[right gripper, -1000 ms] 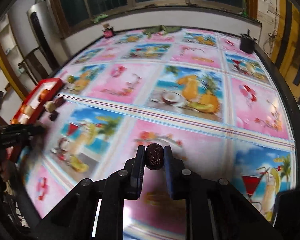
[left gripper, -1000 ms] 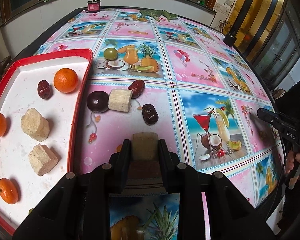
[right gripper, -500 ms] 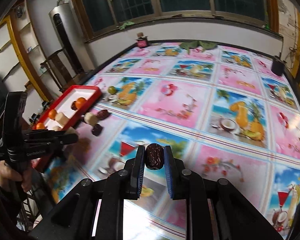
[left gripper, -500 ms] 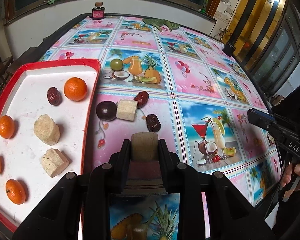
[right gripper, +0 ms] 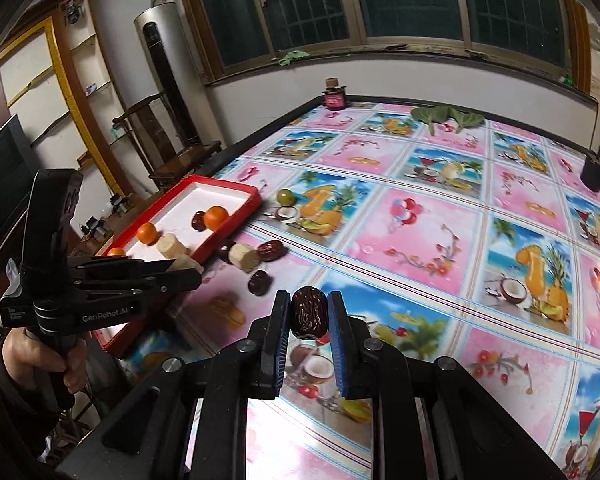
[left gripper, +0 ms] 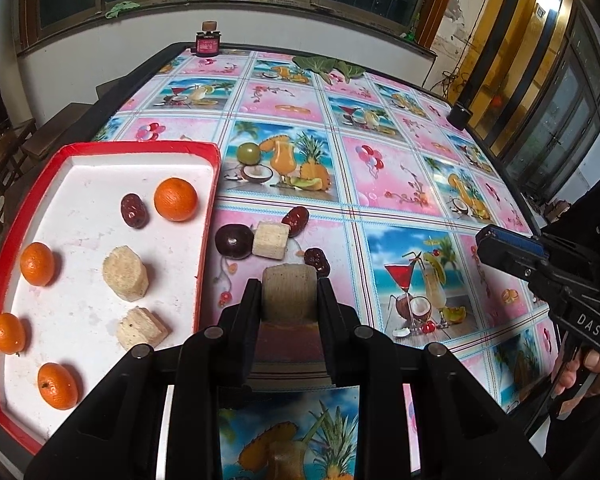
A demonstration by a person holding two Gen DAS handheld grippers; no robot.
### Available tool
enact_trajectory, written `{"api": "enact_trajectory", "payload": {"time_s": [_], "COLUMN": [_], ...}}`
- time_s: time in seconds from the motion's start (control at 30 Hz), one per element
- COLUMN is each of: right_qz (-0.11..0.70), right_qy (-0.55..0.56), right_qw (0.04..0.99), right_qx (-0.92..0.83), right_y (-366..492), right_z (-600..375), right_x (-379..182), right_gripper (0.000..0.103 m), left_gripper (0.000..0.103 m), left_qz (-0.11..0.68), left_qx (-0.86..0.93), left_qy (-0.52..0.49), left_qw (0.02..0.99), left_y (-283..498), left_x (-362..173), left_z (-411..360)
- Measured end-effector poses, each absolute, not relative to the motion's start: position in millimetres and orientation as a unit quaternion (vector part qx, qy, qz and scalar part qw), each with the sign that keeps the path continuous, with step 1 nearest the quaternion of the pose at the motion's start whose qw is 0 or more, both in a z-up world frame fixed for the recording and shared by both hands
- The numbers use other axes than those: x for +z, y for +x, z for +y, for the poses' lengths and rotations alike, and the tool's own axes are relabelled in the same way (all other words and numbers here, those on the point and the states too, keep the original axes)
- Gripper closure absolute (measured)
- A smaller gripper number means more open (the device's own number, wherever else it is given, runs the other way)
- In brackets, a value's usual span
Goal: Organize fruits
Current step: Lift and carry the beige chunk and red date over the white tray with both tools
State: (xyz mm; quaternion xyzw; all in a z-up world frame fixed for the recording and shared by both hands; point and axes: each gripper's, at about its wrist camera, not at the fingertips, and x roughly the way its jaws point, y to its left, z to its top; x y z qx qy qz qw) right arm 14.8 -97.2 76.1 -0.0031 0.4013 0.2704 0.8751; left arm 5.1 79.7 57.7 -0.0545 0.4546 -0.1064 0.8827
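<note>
Two grippers are showing, each clamping one item above the tabletop (left gripper: pixel 400 184). The left gripper (left gripper: pixel 289 292) is holding its fingers (left gripper: pixel 247 320) closed narrowly on a pale tan cane block (left gripper: pixel 288 294), pads pressing on both sides, just right of the red tray (left gripper: pixel 210 216) and clear of the cloth. The right gripper (right gripper: pixel 309 316) is holding its fingers (right gripper: pixel 278 336) almost fully closed on a wrinkled dark date (right gripper: pixel 309 315), well to the right of the red tray in the right wrist view.

Inside the red tray, five oranges are lying: one (left gripper: pixel 176 199) near the far right corner and four (left gripper: pixel 37 263) down the left side. A date (left gripper: pixel 133 210) is sitting just left of the far orange. Two tan blocks (left gripper: pixel 125 278) are resting toward the tray's right wall.

Just outside the tray's right wall, a dark round fruit (left gripper: pixel 234 241) is touching a pale block (left gripper: pixel 271 239), which is touching a reddish date (left gripper: pixel 296 221). Another dark date (left gripper: pixel 317 260) is lying slightly farther from the tray, just beyond the left gripper's fingers. A green fruit (left gripper: pixel 247 153) is sitting on the tabletop beyond the tray's far right corner.

A hand (right gripper: pixel 44 364) is gripping the left gripper's handle, on the near side of the tray.
</note>
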Motion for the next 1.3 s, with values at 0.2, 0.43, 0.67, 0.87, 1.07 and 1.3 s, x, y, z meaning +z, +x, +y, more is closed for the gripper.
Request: {"api": "enact_trajectory", "payload": {"time_s": [0.2,0.43,0.67,0.87,1.07,1.3], "right_qz": [0.398,0.399,0.397,0.397,0.398,0.397], "right_qy": [-0.009,-0.012,-0.017,-0.021,-0.026,-0.032], "right_qw": [0.874,0.872,0.87,0.868,0.865,0.862], "right_qx": [0.279,0.283,0.291,0.298,0.305,0.312], "right_y": [13.1,11.0,11.5,11.2,12.6,12.7], "right_z": [-87.8,-81.6,-72.6,-63.1,-53.4,-41.7], "right_x": [79.2,79.0,80.7,81.4,81.7,82.3], "right_gripper": [0.084,0.084,0.084,0.084,0.084,0.084], "left_gripper": [0.078,0.078,0.078,0.078,0.078,0.078], "left_qz": [0.451,0.447,0.442,0.439,0.437,0.434], "left_qx": [-0.103,-0.099,-0.092,-0.085,-0.079,-0.073], "left_qy": [-0.056,-0.058,-0.06,-0.064,-0.067,-0.072], "left_qw": [0.885,0.887,0.89,0.892,0.894,0.895], "left_y": [3.7,1.8,0.5,-0.8,-1.0,-0.8], "left_x": [61.0,64.2,68.7,71.8,72.9,72.9], "left_z": [84.4,90.3,98.1,107.0,115.6,125.3]}}
